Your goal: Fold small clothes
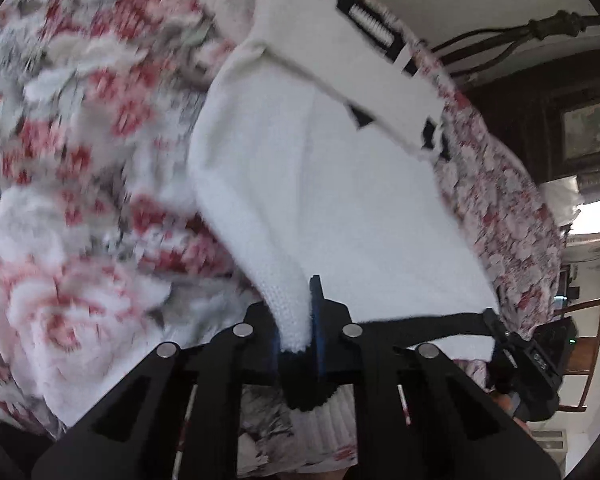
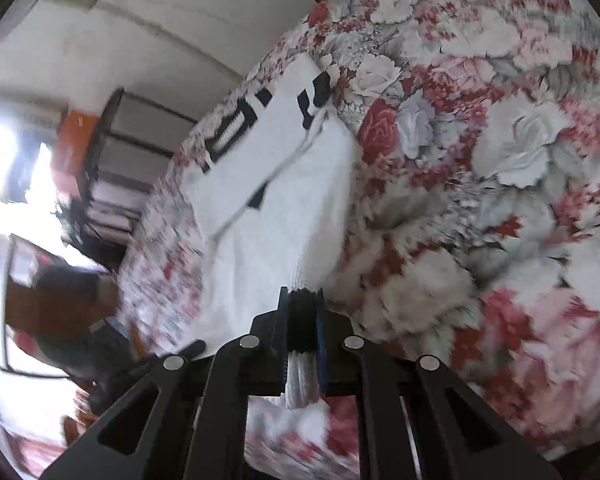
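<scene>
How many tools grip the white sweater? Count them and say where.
2. The left tool pinches one hem corner of the white sweater; the right tool pinches the other.

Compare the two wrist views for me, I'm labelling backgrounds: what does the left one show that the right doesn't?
Left only: the other claw pinching the hem, a framed picture on dark furniture.
Right only: an orange box on a dark shelf rack, a bright window.
Both: the white knitted garment with black trim on the floral bedspread, pinched in a shut claw.
</scene>
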Demonstrator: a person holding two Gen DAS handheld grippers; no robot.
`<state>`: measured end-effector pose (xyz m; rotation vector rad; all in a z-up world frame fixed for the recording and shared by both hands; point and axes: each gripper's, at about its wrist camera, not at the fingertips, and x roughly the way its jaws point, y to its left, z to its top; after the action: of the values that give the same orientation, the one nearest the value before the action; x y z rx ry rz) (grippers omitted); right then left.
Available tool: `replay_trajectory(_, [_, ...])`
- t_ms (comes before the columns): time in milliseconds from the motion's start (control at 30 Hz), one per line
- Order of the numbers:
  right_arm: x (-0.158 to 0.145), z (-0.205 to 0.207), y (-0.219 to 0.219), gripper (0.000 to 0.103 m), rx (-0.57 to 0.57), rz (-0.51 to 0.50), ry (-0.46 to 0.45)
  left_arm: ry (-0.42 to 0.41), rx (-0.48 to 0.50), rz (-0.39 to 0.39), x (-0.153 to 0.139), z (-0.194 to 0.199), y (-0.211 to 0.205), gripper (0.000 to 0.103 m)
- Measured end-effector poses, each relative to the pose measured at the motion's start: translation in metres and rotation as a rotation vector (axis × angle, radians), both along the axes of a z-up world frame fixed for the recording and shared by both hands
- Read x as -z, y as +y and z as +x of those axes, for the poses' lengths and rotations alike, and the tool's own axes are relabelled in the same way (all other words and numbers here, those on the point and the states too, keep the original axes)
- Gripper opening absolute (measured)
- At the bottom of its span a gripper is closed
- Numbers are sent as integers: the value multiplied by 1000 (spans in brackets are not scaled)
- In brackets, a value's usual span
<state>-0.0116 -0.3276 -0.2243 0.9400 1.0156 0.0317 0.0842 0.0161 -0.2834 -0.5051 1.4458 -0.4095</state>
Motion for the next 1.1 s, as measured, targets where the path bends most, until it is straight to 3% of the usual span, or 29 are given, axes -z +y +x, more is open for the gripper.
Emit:
replay_trajectory(100, [1, 22, -3, 11, 32, 68, -1, -36, -6, 9, -11, 21, -3, 10])
replay_trajectory(267, [-5, 61, -12, 11, 59, 77, -21, -43, -57, 11, -14, 62, -3, 10])
replay_trajectory(433, [14, 94, -30, 11, 130, 160, 4, -21, -100, 2, -4, 101, -7, 10])
replay_trajectory(867, [13, 189, -41, 11, 136, 150, -36, -98, -117, 38, -10, 179, -29, 10])
replay_trajectory(1100, [12, 232, -40, 11, 127, 154, -57, -110, -191, -24, -15, 228, -22, 10])
